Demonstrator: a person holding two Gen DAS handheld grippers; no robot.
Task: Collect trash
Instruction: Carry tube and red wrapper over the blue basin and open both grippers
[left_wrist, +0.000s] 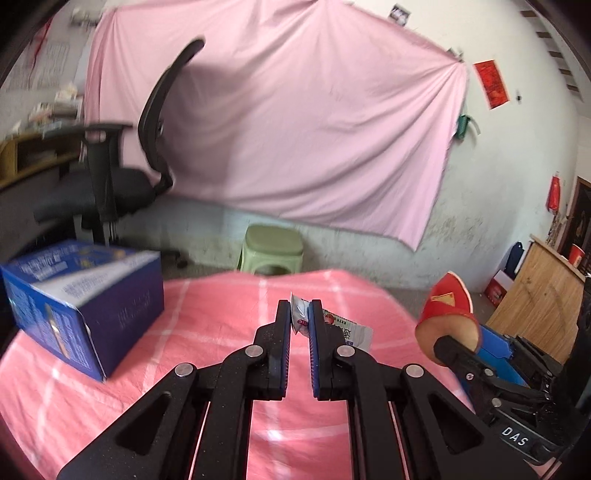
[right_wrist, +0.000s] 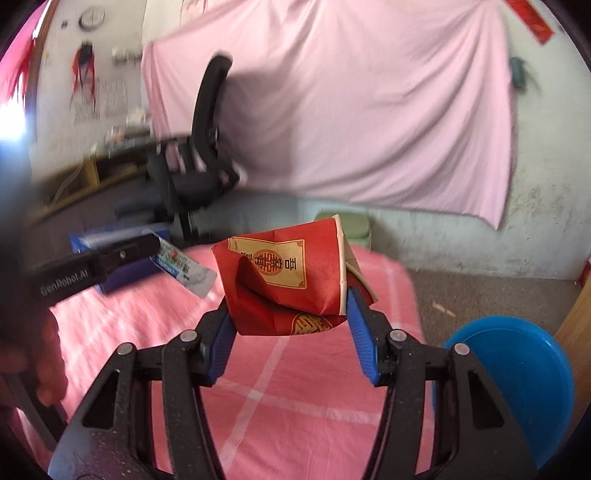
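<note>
My left gripper (left_wrist: 298, 314) is shut on a small white and blue printed sachet wrapper (left_wrist: 334, 325), held above the pink checked tablecloth (left_wrist: 207, 332). The same left gripper (right_wrist: 147, 243) and wrapper (right_wrist: 188, 271) show at the left of the right wrist view. My right gripper (right_wrist: 286, 306) is shut on a crushed red paper cup (right_wrist: 288, 280) with gold print, its pads pressing both sides. In the left wrist view that cup (left_wrist: 448, 314) appears at the right, held by the right gripper's fingers (left_wrist: 458, 350).
A blue cardboard box (left_wrist: 85, 302) lies on the table's left. A blue plastic bin (right_wrist: 517, 384) stands below the table's right edge. Behind are a black office chair (left_wrist: 122, 177), a green stool (left_wrist: 273, 247), a pink sheet on the wall and a wooden cabinet (left_wrist: 543, 306).
</note>
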